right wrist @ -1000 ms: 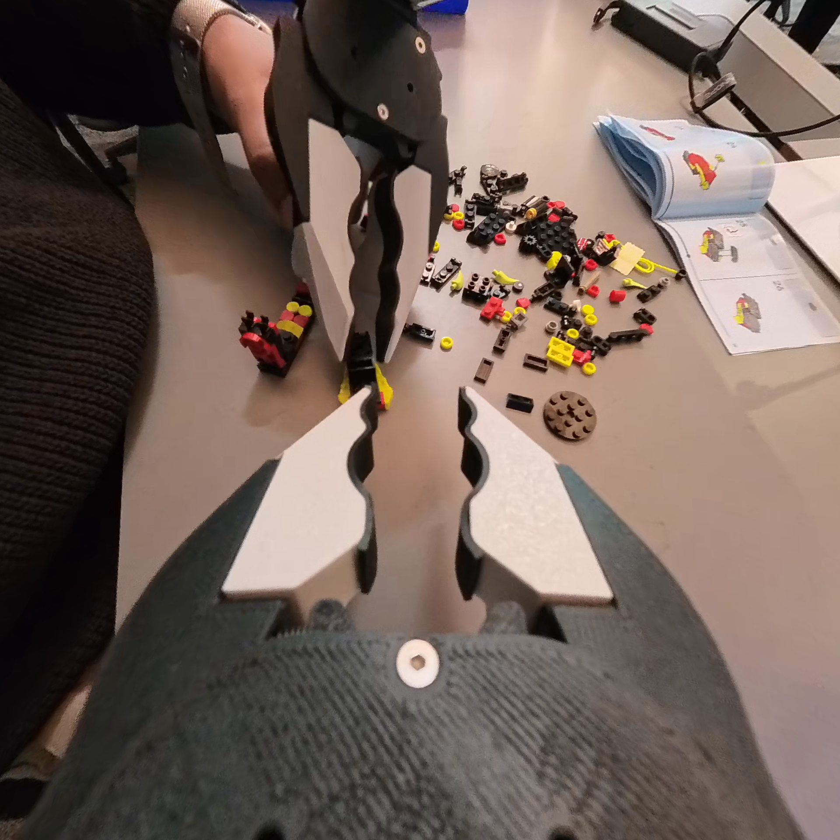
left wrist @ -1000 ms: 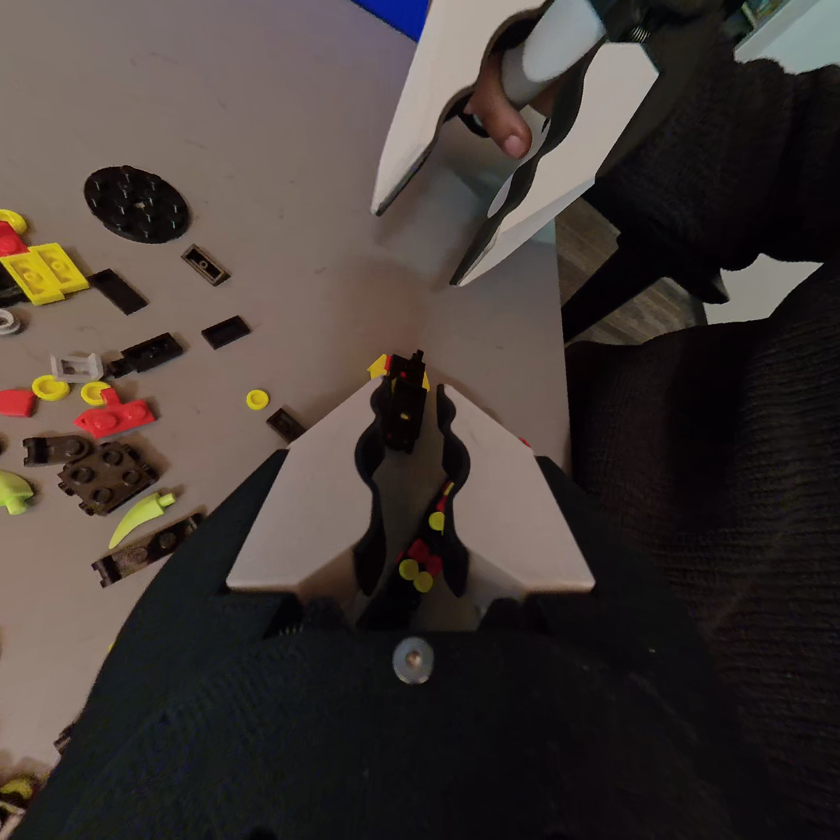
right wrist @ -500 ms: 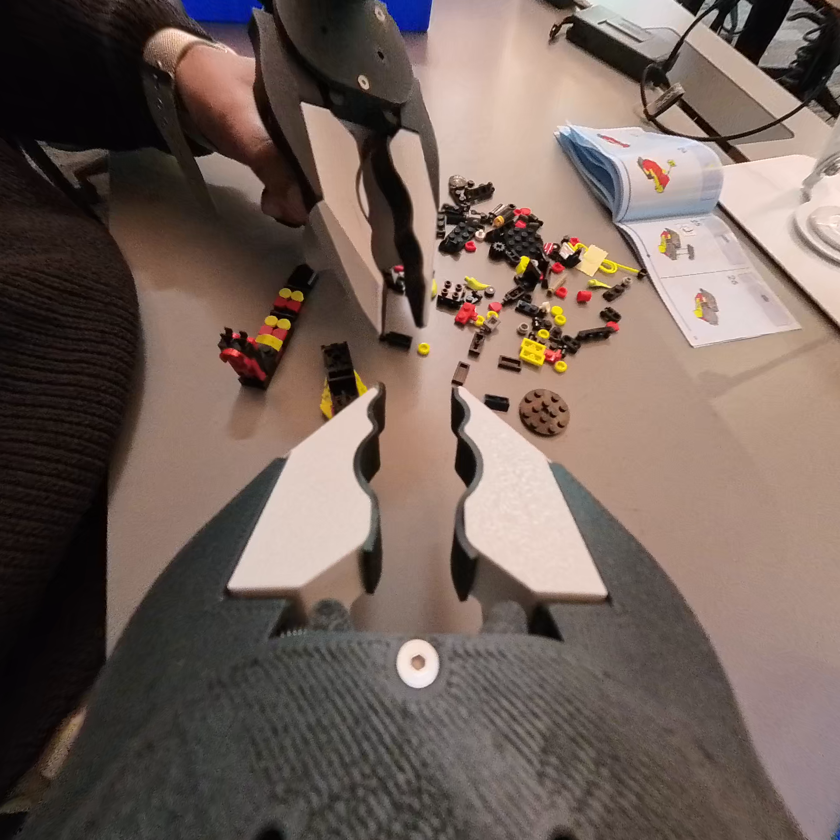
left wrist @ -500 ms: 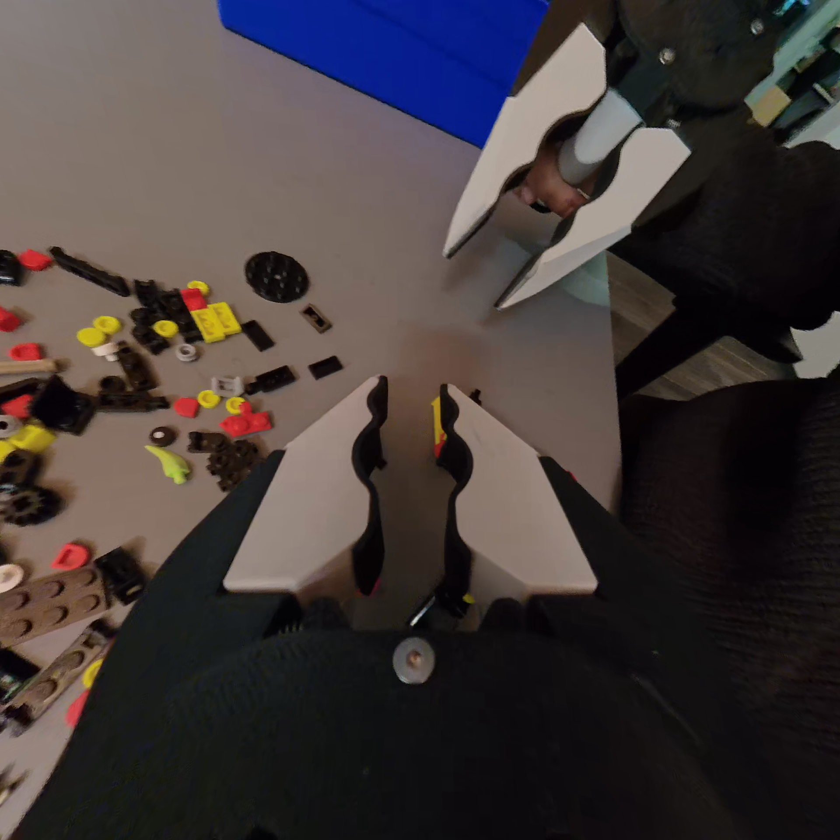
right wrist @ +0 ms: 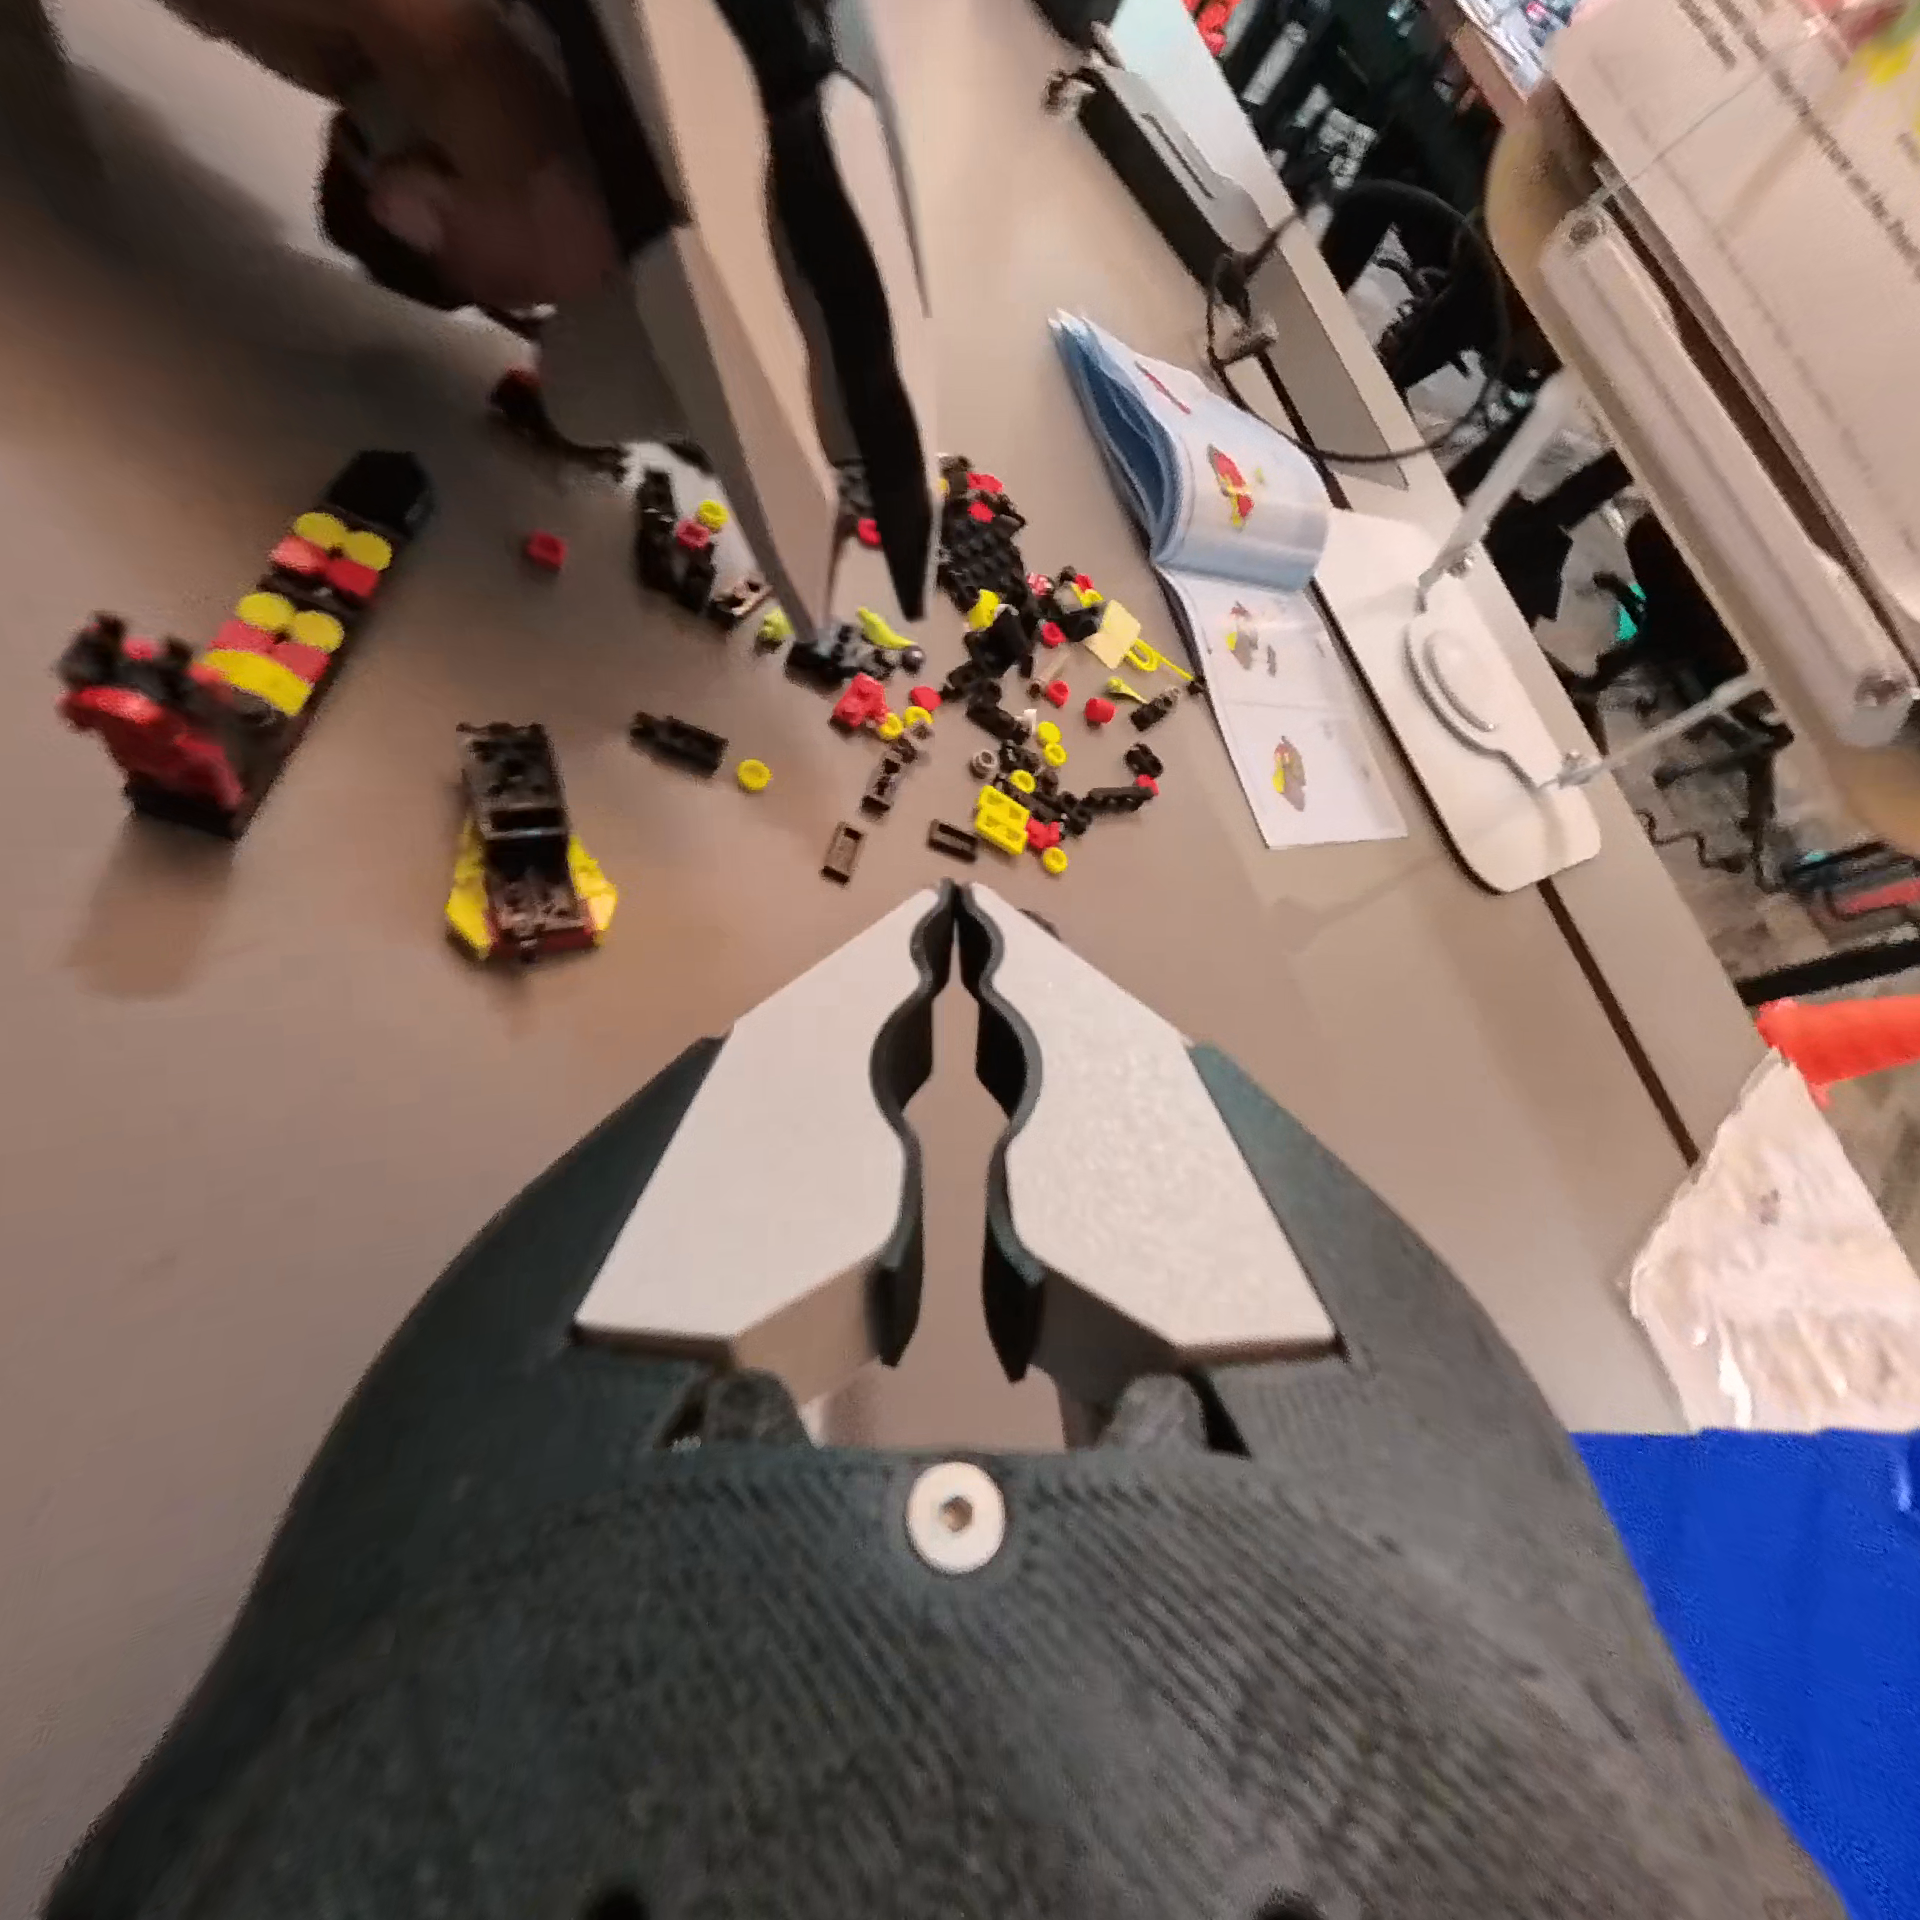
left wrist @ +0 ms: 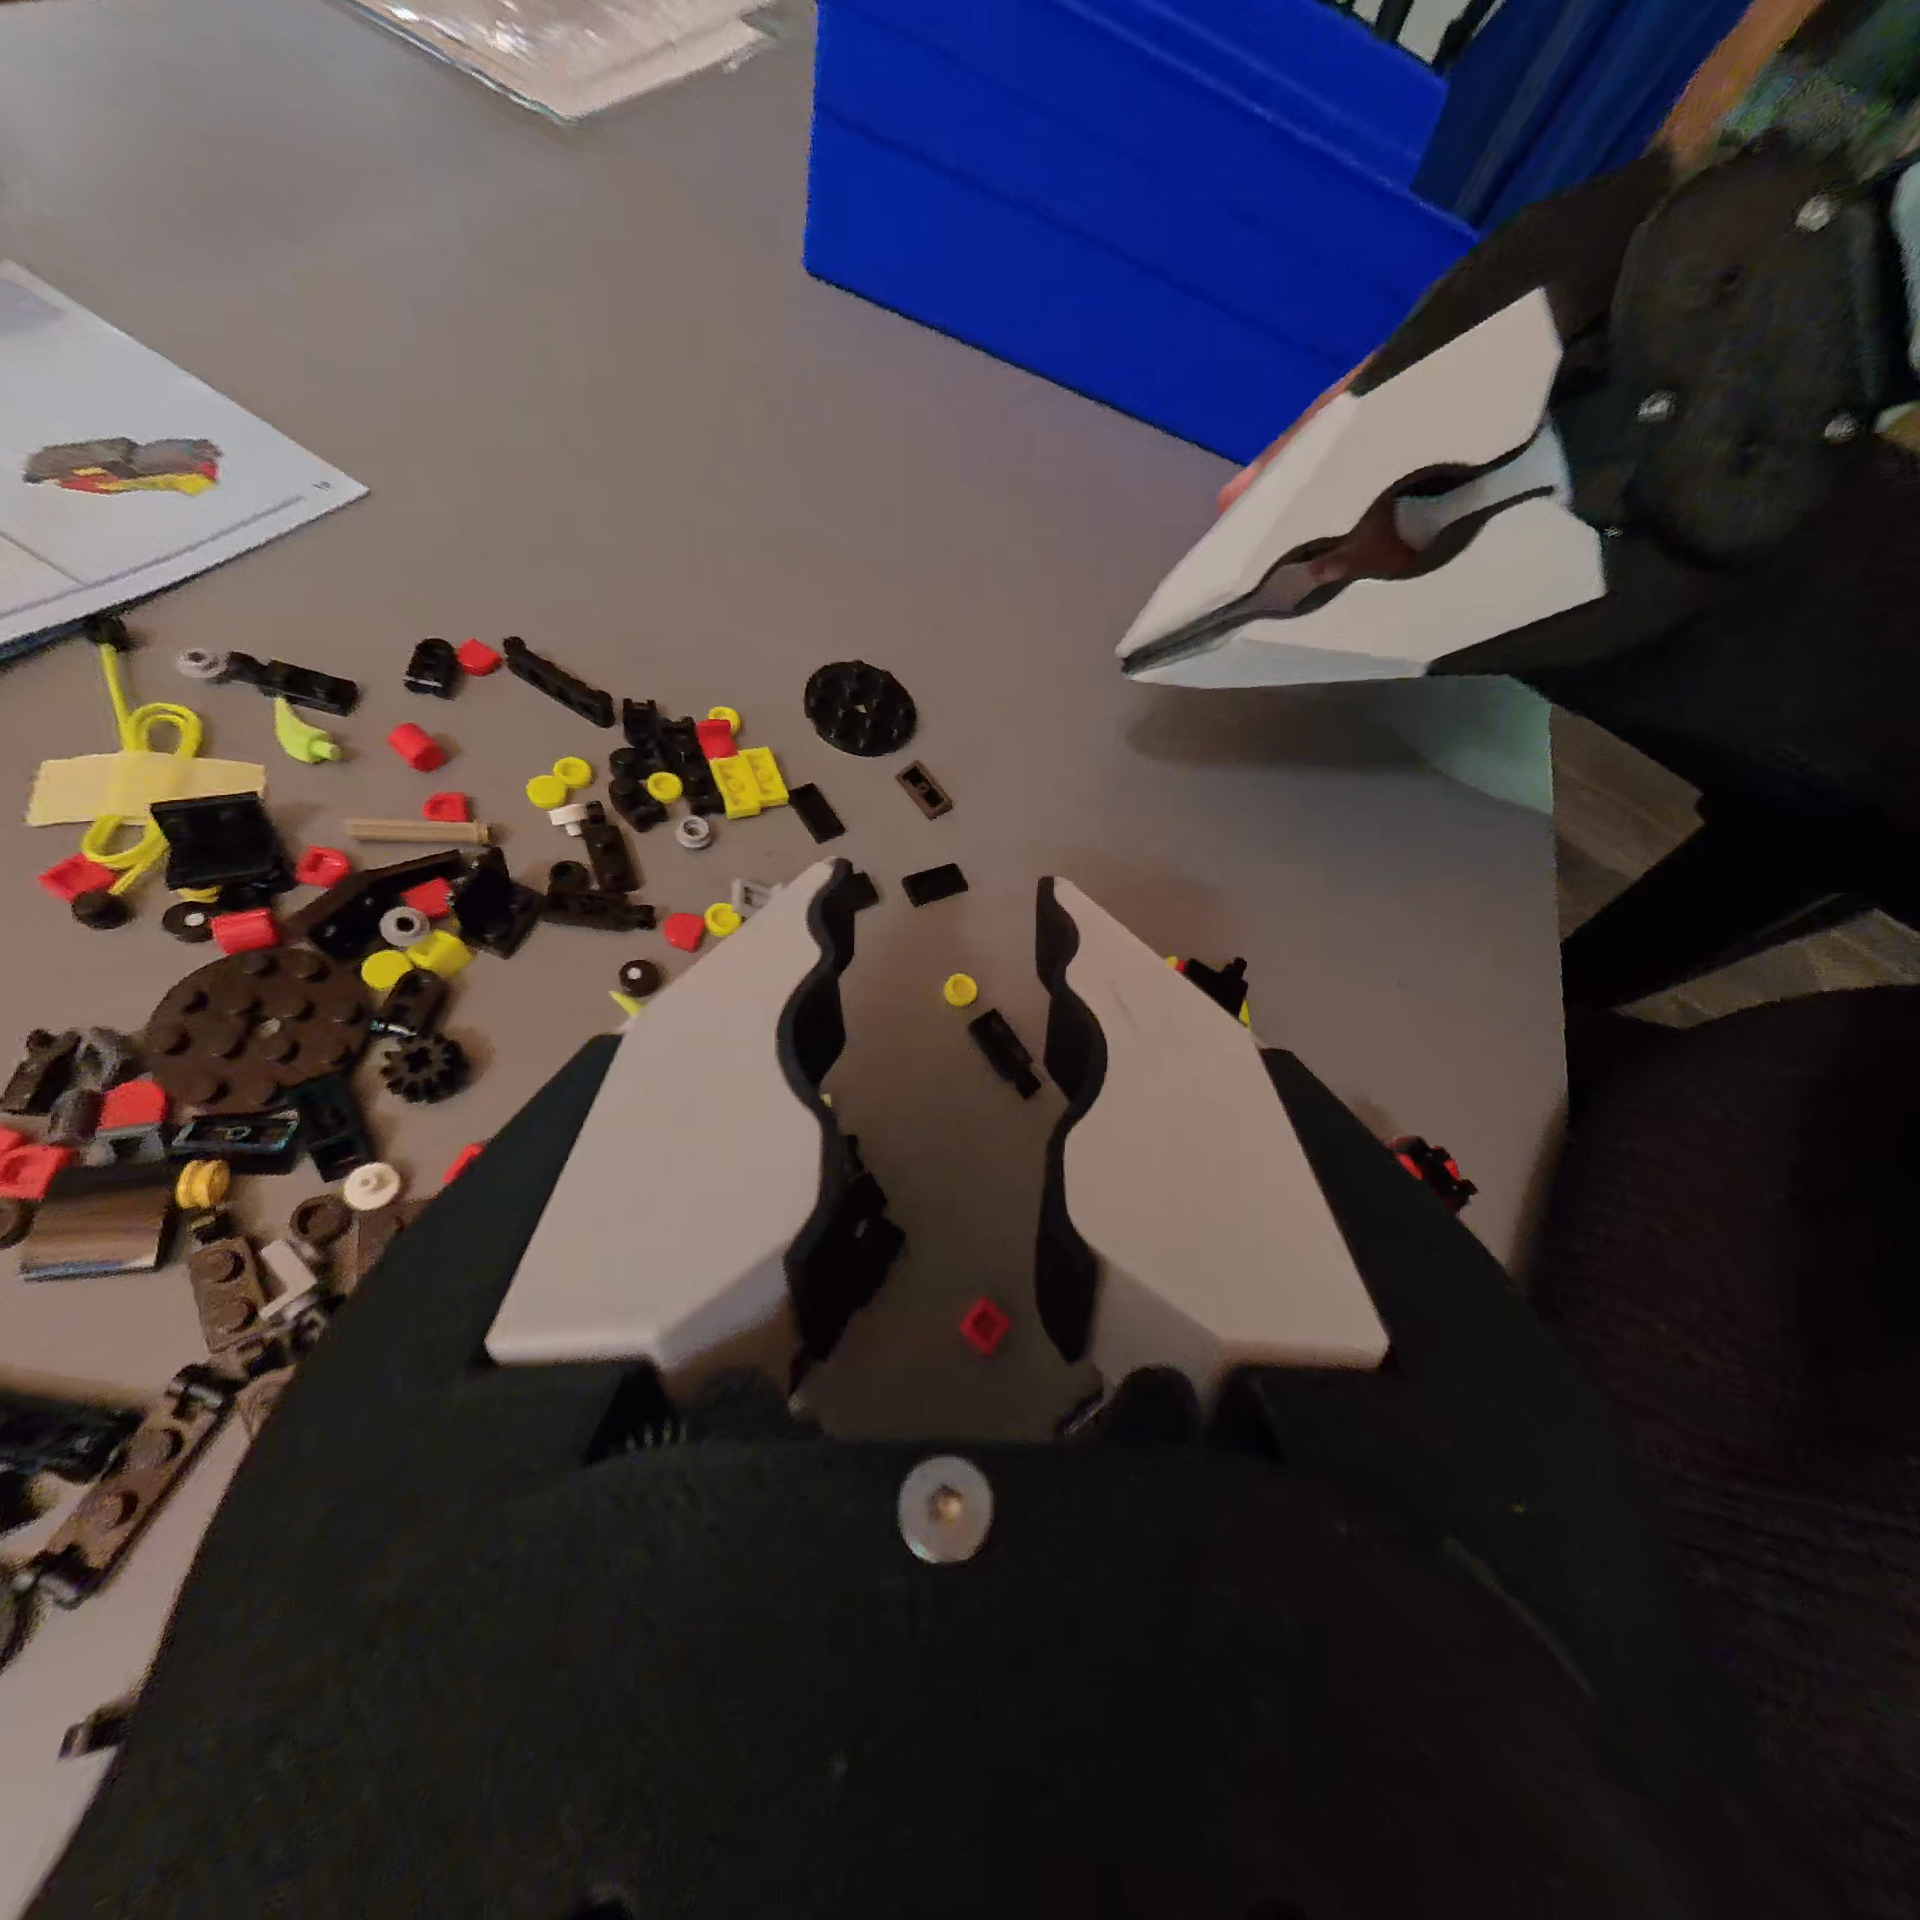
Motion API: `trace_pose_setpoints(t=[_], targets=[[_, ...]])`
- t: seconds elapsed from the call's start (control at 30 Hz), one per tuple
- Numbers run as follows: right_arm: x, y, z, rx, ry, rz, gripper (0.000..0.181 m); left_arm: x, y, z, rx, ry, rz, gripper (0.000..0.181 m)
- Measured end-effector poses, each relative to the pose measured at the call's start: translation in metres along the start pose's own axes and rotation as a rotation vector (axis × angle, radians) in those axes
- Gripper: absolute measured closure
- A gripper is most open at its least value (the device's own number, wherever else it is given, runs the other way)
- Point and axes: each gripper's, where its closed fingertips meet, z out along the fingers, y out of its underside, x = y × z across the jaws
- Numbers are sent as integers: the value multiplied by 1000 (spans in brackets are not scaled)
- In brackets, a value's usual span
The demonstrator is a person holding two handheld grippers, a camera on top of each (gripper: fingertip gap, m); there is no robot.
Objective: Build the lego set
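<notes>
The left gripper (left wrist: 940, 894) hangs over the tabletop (left wrist: 582, 343) with its jaws apart and nothing between them. Directly beneath its gap lie a small yellow round stud (left wrist: 959, 989) and a short black plate (left wrist: 1004, 1052), whose long axis runs diagonally from far left to near right; a tiny red tile (left wrist: 983, 1327) sits nearer the gripper's base. The main scatter of loose black, red and yellow pieces (left wrist: 447, 883) spreads to the left. The right gripper (right wrist: 954, 902) is held higher and farther off, its tips pressed together and holding nothing, so the left one looks the nearer to any loose piece. Two partly built sections rest to the left in the right wrist view: a black and yellow wedge-shaped assembly (right wrist: 525, 847) and, farther left, a longer black, red and yellow assembly (right wrist: 223, 665). An open instruction booklet (right wrist: 1236, 540) lies beyond the pieces. A blue bin (left wrist: 1091, 197) stands at the far side; its contents cannot be seen.
</notes>
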Motion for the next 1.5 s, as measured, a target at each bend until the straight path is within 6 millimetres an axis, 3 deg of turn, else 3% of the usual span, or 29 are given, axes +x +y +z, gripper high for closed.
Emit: trace_pose_setpoints(t=[0.03,0.3,0.43,0.57,0.73,1.07,1.3,1.5], targets=[[5,1,2,-3,16,24,181,0,-1,-2,15,-1,-10,147],[16,-5,8,33,82,157,181,-21,-15,-24,111,-67,-102,141],[4,-28,14,168,-103,441,165,-42,-7,-35,70,-129,-116,148],[8,-30,31,173,-189,540,162,-56,-4,-44,54,-164,-137,157],[-8,-24,47,114,-310,508,166,-53,-6,-41,57,-148,-137,162],[-59,-17,48,-16,-484,317,167,-41,-7,-28,50,-79,-146,163],[-69,-18,49,-70,-540,316,181,-34,-3,-24,31,-71,-131,163],[-72,-9,58,-149,-558,324,177,-33,3,-28,26,-85,-131,163]])
